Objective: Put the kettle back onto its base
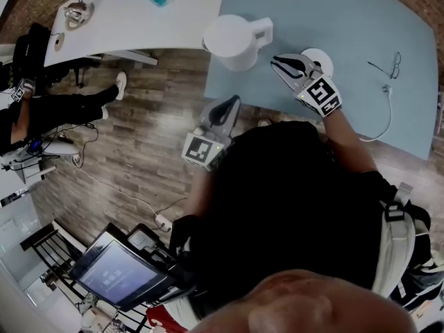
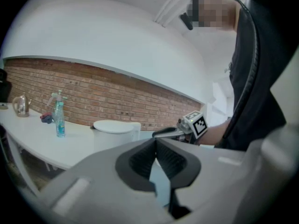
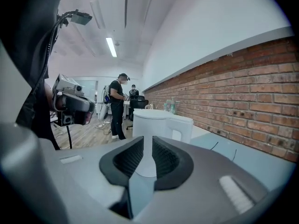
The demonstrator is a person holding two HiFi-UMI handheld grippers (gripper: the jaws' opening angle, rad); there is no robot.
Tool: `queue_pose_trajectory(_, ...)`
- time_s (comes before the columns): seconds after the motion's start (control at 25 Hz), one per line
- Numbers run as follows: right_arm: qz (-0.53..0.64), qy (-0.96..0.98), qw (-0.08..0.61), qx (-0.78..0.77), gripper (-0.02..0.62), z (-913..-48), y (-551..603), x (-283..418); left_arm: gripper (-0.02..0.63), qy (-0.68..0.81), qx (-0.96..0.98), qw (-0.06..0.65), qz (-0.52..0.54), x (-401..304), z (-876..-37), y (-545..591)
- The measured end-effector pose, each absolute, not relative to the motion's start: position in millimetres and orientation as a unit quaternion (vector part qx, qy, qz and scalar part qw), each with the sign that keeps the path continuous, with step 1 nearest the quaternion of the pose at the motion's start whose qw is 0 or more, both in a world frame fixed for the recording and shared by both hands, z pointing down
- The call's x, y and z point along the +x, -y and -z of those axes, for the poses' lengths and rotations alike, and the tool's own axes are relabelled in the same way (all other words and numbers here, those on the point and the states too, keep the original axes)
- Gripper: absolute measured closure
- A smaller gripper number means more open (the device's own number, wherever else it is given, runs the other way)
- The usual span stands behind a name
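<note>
**Approach stage, before any grasp.** The white kettle point(image 1: 234, 41) stands at the left edge of the light blue worktop point(image 1: 347, 19), apart from the round base point(image 1: 323, 60) lying to its right. The right hand-held gripper point(image 1: 279, 61), jaws slightly parted and empty, is directed towards the kettle's handle point(image 1: 262, 30). The left hand-held gripper point(image 1: 229, 106) is held off the worktop, jaws pressed together on nothing. A wider opening is judged necessary next, then closure on the handle, a lift, and a centred descent onto the base.
</note>
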State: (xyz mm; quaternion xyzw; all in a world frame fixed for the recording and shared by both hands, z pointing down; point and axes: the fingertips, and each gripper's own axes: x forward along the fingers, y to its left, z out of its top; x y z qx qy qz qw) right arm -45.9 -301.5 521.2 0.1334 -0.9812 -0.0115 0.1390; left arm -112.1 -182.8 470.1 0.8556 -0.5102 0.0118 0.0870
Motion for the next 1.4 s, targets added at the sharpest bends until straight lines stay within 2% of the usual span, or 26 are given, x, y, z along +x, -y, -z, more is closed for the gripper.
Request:
queue_pose_trajectory(0.2,-0.012,0.976,0.151,0.157,0.436,-534.9,326.4,-55.3,0.604,0.517,0.85,0.102,-0.003,-115.7,-459.8,181.1)
queue_pose_trajectory(0.52,-0.012,0.958,0.18,0.221,0.345,-554.8,374.5,-53.7,0.604,0.544,0.833,0.101,-0.015,-128.8,-459.9,160.9)
queue_pose_trajectory(1.08,-0.024,0.95,0.175,0.259,0.347,-566.7,422.7,-91.5,0.604,0.595,0.797,0.103,-0.016,-158.9,-457.7,138.3)
queue_pose_trajectory(1.4,-0.038,0.945,0.159,0.282,0.398,-563.7,437.3,-105.0,0.604,0.609,0.786,0.103,-0.015,-171.6,-458.7,129.6)
